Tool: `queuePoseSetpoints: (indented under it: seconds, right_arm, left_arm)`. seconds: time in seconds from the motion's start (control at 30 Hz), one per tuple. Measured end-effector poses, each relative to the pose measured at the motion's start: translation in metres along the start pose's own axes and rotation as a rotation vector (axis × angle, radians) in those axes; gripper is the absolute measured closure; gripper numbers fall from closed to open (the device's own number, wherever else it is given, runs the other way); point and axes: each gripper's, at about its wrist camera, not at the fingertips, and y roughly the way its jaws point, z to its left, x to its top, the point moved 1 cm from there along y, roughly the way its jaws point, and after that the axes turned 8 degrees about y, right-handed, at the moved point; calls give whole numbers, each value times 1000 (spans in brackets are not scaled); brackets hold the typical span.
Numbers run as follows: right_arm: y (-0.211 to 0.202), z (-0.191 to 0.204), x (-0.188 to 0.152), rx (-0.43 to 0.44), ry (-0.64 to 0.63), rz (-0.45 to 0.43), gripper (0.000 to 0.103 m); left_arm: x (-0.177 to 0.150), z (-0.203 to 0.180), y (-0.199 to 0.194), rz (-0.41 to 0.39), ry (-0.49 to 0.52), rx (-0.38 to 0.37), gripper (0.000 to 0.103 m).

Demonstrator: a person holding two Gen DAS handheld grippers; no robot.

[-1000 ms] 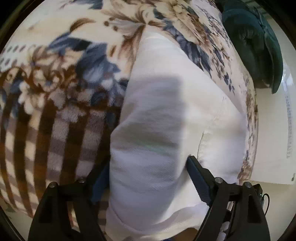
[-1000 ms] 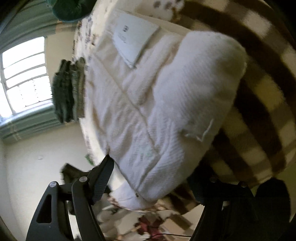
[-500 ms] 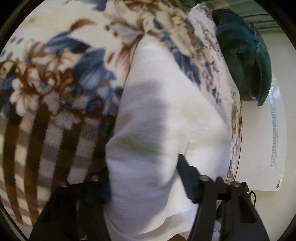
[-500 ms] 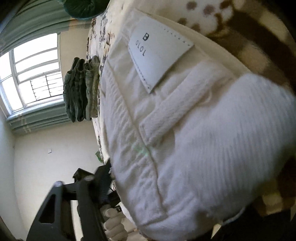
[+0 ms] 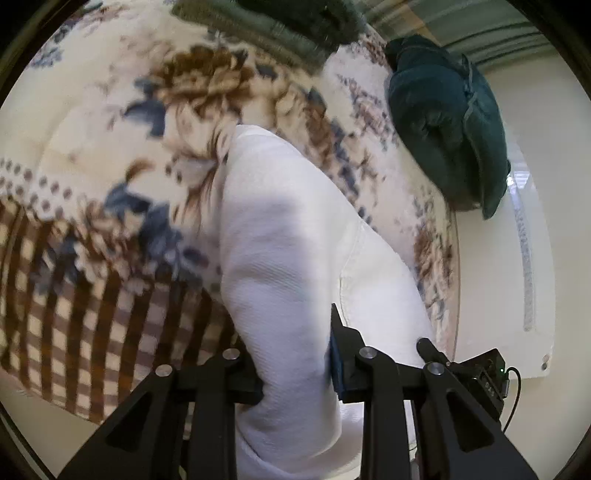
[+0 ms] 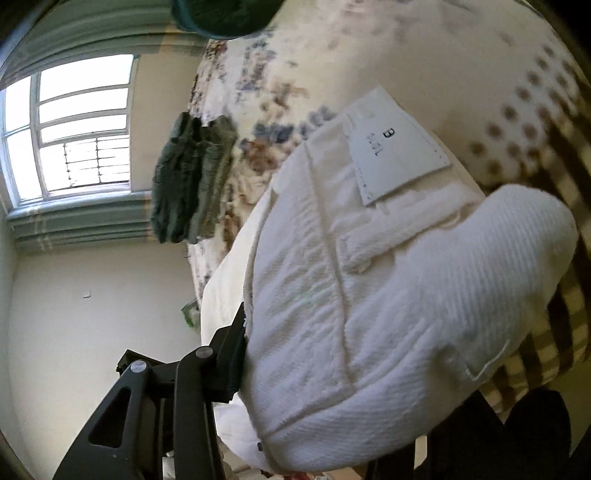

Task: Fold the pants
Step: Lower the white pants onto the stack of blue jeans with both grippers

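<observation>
The white pants (image 5: 288,236) lie folded into a thick bundle on a floral and plaid blanket (image 5: 110,206). My left gripper (image 5: 295,369) is shut on one end of the bundle, its jaws squeezing the cloth. My right gripper (image 6: 332,373) grips the waistband end of the white pants (image 6: 369,295), which carries a white label (image 6: 391,151). Its left jaw presses the cloth; its right jaw is hidden behind the bundle.
A stack of folded dark green clothes (image 6: 192,177) lies further along the blanket near a window (image 6: 70,129); it also shows in the left wrist view (image 5: 280,26). A dark teal bundle (image 5: 450,122) sits at the blanket's edge by a white wall (image 5: 528,221).
Both grippers have closed in on the white bundle and both views have shifted. The stack of green clothes has come into the left wrist view.
</observation>
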Motion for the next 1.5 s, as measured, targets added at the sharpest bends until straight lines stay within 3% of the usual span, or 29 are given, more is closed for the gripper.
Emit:
queuePoseSetpoints:
  seconds: [0.23, 0.47, 0.57, 0.73, 0.93, 1.03, 1.17, 1.37, 1.5]
  right_arm:
    - [6, 113, 28, 18, -81, -3, 56]
    - [62, 256, 76, 65, -160, -70, 56]
    - [107, 322, 106, 96, -180, -103, 56]
    - [182, 398, 150, 124, -186, -131, 56]
    - [291, 445, 202, 126, -184, -124, 57]
    - [341, 443, 216, 101, -166, -112, 57]
    - [379, 425, 217, 43, -156, -91, 57]
    - [381, 404, 208, -7, -146, -38, 51]
    - [372, 401, 212, -91, -124, 21, 43]
  left_arm:
    - [86, -25, -46, -54, 19, -3, 79]
    - [233, -24, -87, -138, 65, -30, 79]
    - [314, -16, -98, -164, 100, -40, 79]
    - [426, 8, -100, -184, 140, -27, 79]
    - [515, 62, -75, -178, 157, 15, 79]
    - [536, 94, -55, -149, 137, 35, 79]
    - [544, 133, -28, -84, 112, 68, 79]
    - [540, 150, -20, -38, 95, 62, 75]
    - [535, 148, -26, -21, 63, 64, 72]
